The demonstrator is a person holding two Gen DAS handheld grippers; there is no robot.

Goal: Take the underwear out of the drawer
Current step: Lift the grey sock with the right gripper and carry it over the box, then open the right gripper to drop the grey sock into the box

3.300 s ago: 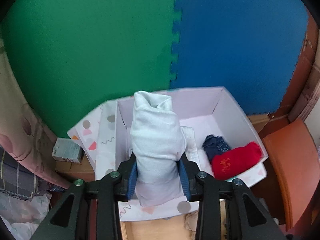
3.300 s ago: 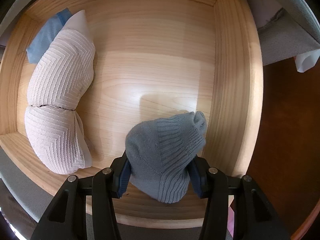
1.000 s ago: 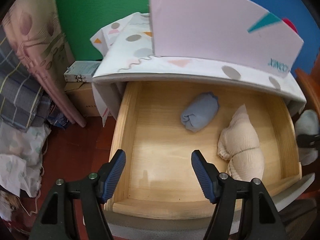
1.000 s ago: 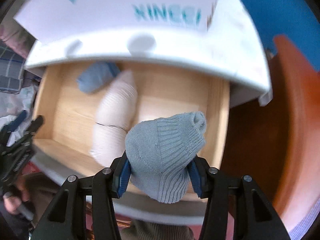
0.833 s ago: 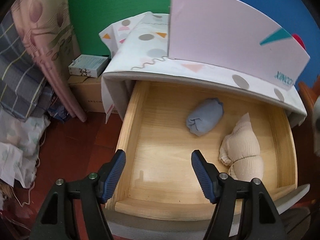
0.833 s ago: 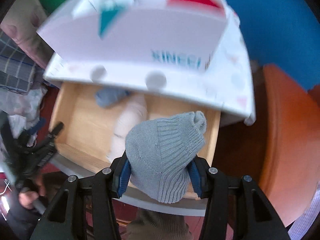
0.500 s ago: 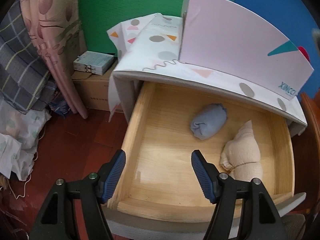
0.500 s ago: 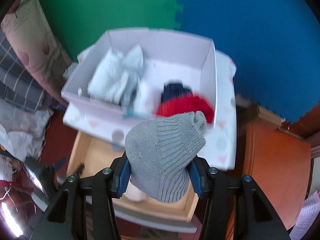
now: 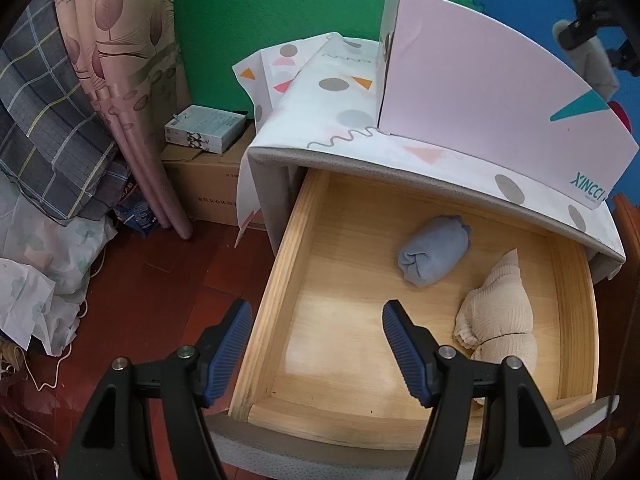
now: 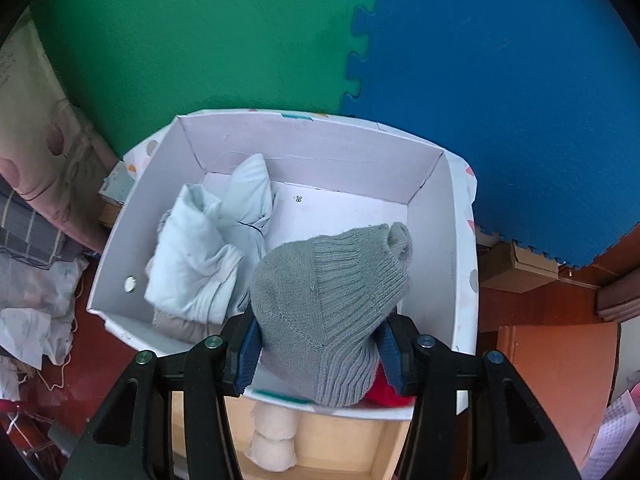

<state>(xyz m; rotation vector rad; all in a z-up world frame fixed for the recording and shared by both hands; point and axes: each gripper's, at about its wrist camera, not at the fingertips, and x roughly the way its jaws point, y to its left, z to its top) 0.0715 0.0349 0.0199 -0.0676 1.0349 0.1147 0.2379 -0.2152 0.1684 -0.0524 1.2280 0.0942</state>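
You get even, bright daylight in both views. Soft glare patch on pale wooden drawer floor (image 9: 312,344). Both frames sharp, no motion blur. Strong fisheye bending: white cardboard box edge (image 9: 500,36) curves, dark vignette at corners. Shadows faint, diffuse.

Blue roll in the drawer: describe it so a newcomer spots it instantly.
Find the open wooden drawer under the patterned cabinet top. Two bundles lie inside; the blue roll is the smooth one nearer the back, apart from the ribbed cream bundle at the right.
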